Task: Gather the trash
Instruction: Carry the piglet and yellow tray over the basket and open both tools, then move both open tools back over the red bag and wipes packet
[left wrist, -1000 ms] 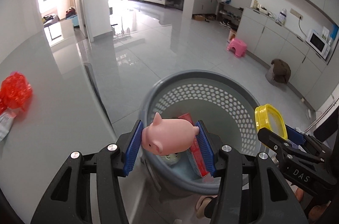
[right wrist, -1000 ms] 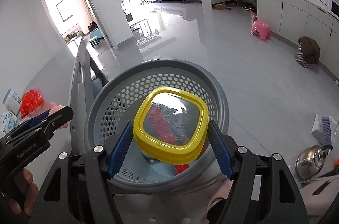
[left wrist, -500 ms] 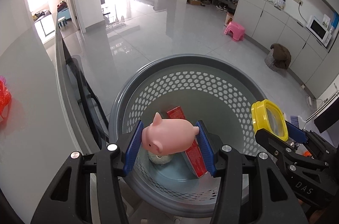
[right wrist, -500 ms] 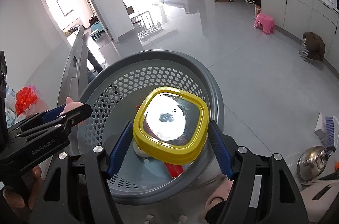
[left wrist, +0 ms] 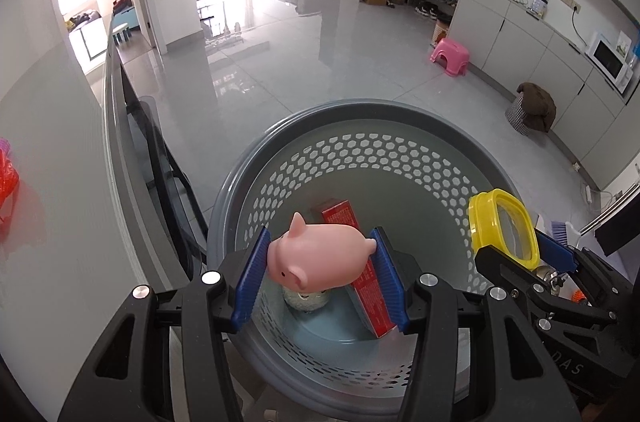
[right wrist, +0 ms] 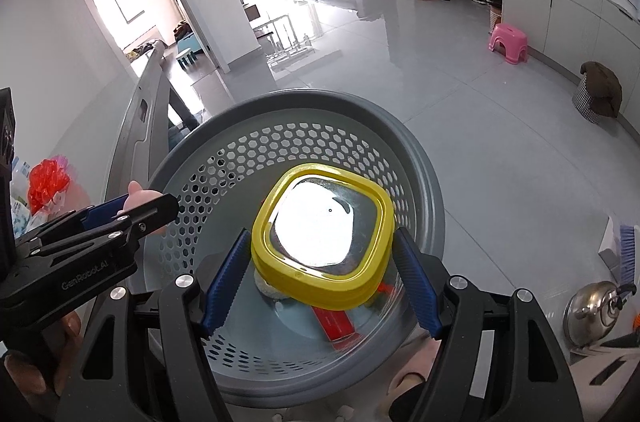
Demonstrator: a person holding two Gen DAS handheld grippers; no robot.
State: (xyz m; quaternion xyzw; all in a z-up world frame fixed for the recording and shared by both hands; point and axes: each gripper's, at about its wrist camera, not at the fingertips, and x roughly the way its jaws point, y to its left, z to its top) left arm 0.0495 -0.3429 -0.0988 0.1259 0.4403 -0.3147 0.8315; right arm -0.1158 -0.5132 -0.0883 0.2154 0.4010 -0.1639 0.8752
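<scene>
My left gripper point(left wrist: 320, 276) is shut on a pink toy pig point(left wrist: 320, 258) and holds it over the grey perforated trash basket point(left wrist: 384, 158). My right gripper point(right wrist: 320, 278) is shut on a yellow-rimmed square lid point(right wrist: 320, 234), also over the basket point(right wrist: 280, 110). A red box point(left wrist: 362, 286) and a pale round thing point(left wrist: 306, 300) lie at the basket's bottom. The left gripper shows at the left of the right wrist view point(right wrist: 132, 212); the lid shows at the right of the left wrist view point(left wrist: 504, 230).
The table edge point(left wrist: 116, 158) runs along the left, with a red mesh bag point(right wrist: 46, 182) on the table. A pink stool point(left wrist: 450, 56), a kettle point(right wrist: 592, 310) and a brush point(right wrist: 626, 250) stand on the floor. White cabinets line the right wall.
Both grippers have moved further over the basket, which now fills more of each view. The pig has turned a little in the left gripper. Both grips are unchanged.
</scene>
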